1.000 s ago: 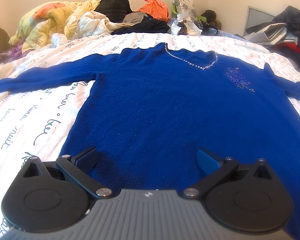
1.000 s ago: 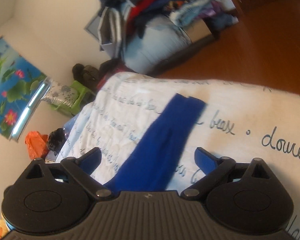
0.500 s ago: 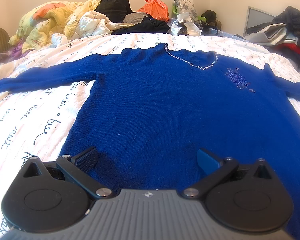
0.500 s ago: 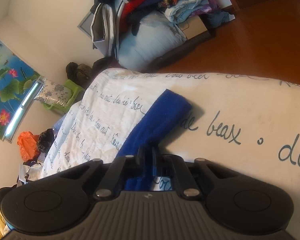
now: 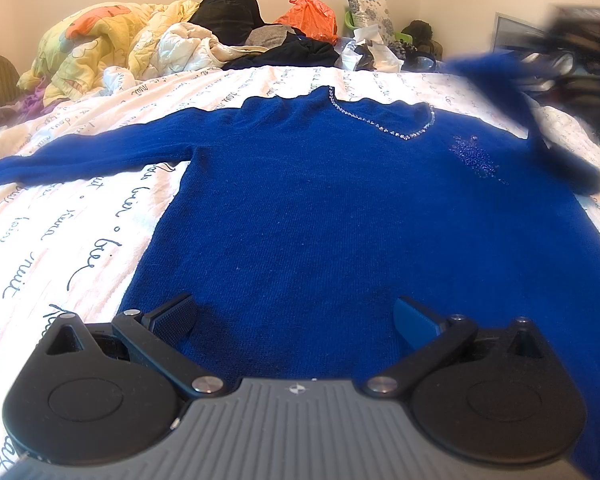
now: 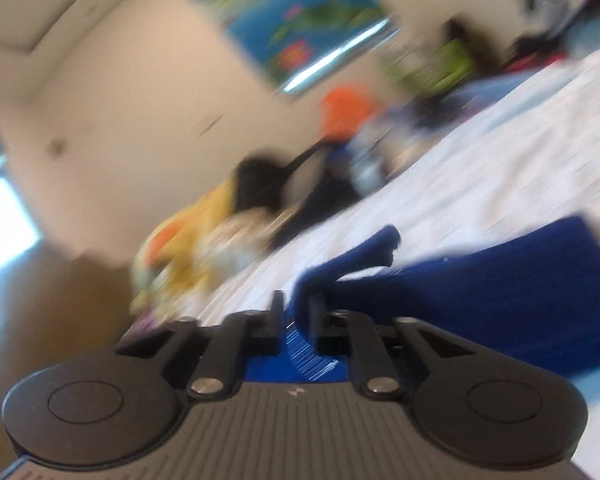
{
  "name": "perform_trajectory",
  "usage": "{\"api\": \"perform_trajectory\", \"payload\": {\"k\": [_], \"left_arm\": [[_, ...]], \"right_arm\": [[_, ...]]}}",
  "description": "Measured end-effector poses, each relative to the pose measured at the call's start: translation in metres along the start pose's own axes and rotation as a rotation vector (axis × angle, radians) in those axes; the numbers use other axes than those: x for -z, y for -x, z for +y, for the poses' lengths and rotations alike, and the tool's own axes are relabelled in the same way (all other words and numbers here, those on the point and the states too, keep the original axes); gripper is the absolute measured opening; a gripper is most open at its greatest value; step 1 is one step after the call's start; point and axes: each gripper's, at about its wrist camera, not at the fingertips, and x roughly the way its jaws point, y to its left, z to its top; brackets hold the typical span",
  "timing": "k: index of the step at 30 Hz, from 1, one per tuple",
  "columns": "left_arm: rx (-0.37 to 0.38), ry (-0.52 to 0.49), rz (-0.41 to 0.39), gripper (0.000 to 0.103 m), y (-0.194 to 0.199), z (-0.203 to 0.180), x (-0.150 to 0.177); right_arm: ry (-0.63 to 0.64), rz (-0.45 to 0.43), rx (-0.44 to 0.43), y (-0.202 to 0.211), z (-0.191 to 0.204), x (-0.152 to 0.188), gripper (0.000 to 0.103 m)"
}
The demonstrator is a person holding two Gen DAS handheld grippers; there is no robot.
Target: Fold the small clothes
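A blue sweater point(image 5: 340, 216) lies flat, front up, on a white bedsheet point(image 5: 60, 240) printed with script. Its sleeve point(image 6: 480, 280) is lifted, blurred, between the right gripper's point(image 6: 298, 312) narrow, opening jaws. The left gripper point(image 5: 296, 316) hovers wide apart over the hem.

Home bedroom: wide bed w/ white script-printed cotton sheet point(image 5: 100, 216), crumpled yellow-orange quilt point(image 5: 100, 48), piles of loose clothes point(image 5: 292, 48), orange plastic bag point(image 5: 312, 16), lotus-flower picture point(image 6: 300, 24) on cream wall.
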Motion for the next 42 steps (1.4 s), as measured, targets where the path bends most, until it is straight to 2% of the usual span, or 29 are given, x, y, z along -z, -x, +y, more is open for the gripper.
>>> {"api": "perform_trajectory", "payload": {"k": [2,3,4,7,10,12,13,14,18,19,20,21,22,23,25,29,30,31,33,37,40,42], "left_arm": [[0.011,0.004,-0.002,0.103,0.001,0.002,0.000],[0.017,0.010,-0.002,0.103,0.002,0.004,-0.001],[0.022,0.023,-0.001,0.103,0.003,0.006,-0.002],[0.109,0.096,-0.012,0.103,0.011,0.014,-0.019],[0.225,0.169,-0.031,0.102,0.005,0.017,-0.058],[0.252,0.195,-0.001,0.094,-0.017,0.013,-0.086],[0.256,0.216,0.022,0.085,-0.031,0.011,-0.099],[0.249,0.229,0.038,0.076,-0.044,0.008,-0.108],[0.165,0.187,0.113,0.068,-0.101,-0.009,-0.141],[0.146,0.157,0.134,0.063,-0.115,-0.013,-0.146],[0.118,0.129,0.170,0.050,-0.127,-0.016,-0.150],[0.108,0.108,0.188,0.050,-0.135,-0.019,-0.152],[0.103,0.093,0.169,0.032,-0.136,-0.022,-0.156],[0.103,0.081,0.161,0.010,-0.136,-0.024,-0.159],[0.055,0.070,0.117,0.009,-0.129,-0.025,-0.165],[-0.053,0.088,-0.128,0.009,-0.077,-0.007,-0.174],[-0.082,0.098,-0.160,0.009,-0.069,0.001,-0.173],[-0.106,0.114,-0.158,0.009,-0.066,0.009,-0.170],[-0.131,0.134,-0.100,0.009,-0.074,0.026,-0.155],[-0.205,0.072,-0.057,0.009,-0.088,0.044,-0.111],[-0.209,0.062,-0.100,0.009,-0.073,0.050,-0.104],[-0.234,0.023,-0.148,0.014,-0.057,0.049,-0.109]], "right_arm": [[-0.027,0.026,0.042,-0.010,0.007,0.021,0.038],[-0.077,0.036,0.067,-0.008,0.002,0.028,0.044],[-0.117,0.046,0.085,-0.003,-0.003,0.035,0.056],[-0.137,0.018,0.134,0.028,-0.022,0.053,0.057],[-0.073,0.000,0.184,0.045,-0.033,0.071,0.057],[-0.037,-0.001,0.248,0.048,-0.041,0.082,0.057],[-0.066,0.000,0.244,0.048,-0.046,0.083,0.057],[-0.099,-0.008,0.223,0.048,-0.049,0.082,0.057],[-0.115,-0.018,0.203,0.050,-0.052,0.085,0.057],[-0.123,-0.019,0.196,0.050,-0.054,0.086,0.057],[-0.131,-0.022,0.193,0.051,-0.055,0.086,0.057],[-0.141,-0.025,0.188,0.051,-0.057,0.086,0.057],[-0.150,-0.025,0.185,0.051,-0.058,0.086,0.057],[-0.155,-0.025,0.182,0.051,-0.060,0.086,0.057],[-0.157,-0.027,0.179,0.051,-0.060,0.087,0.056],[-0.152,-0.019,0.176,0.052,-0.059,0.087,0.057],[-0.152,-0.019,0.175,0.052,-0.059,0.087,0.057],[-0.152,-0.019,0.172,0.052,-0.059,0.087,0.058],[-0.148,-0.014,0.171,0.051,-0.058,0.087,0.059],[-0.120,0.017,0.169,0.048,-0.054,0.085,0.062],[-0.096,0.056,0.166,0.045,-0.049,0.074,0.065],[-0.088,0.020,0.151,0.048,-0.044,0.053,0.065]]}}
